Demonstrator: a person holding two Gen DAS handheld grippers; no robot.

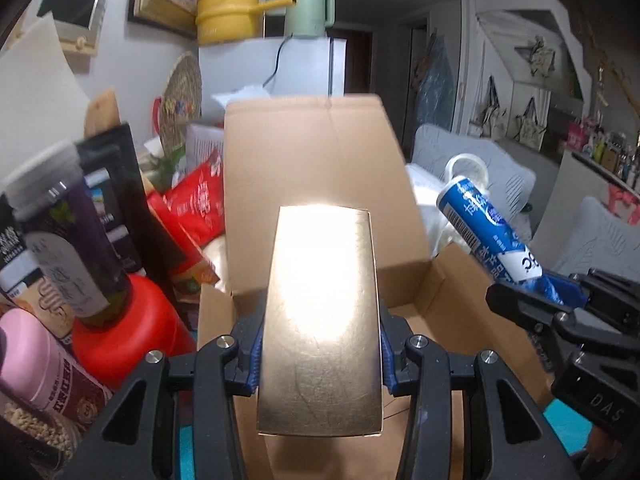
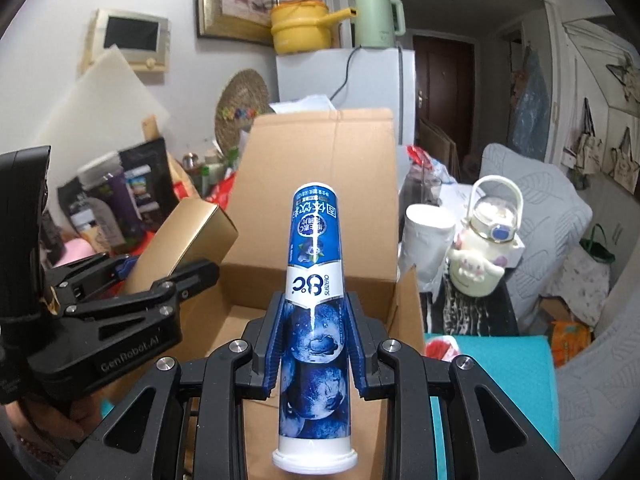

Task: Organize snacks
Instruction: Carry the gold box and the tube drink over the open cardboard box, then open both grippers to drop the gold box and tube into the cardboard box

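A: We see the carton (image 1: 320,184) open at twelve o'clock, its flap upright.

B: Our left gripper (image 1: 320,344) pinches the gold box (image 1: 320,320), levelled over it; our right gripper (image 2: 316,340) at three o'clock clamps the blue tube (image 2: 314,300), tilted above it.

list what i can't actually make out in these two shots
- Cardboard box floor: right wrist view, blocked by the blue tube; left wrist view, by the gold box.
- Gold box print: left wrist view, washed out by glare.
- Purple bottle label: left wrist view, blurred.
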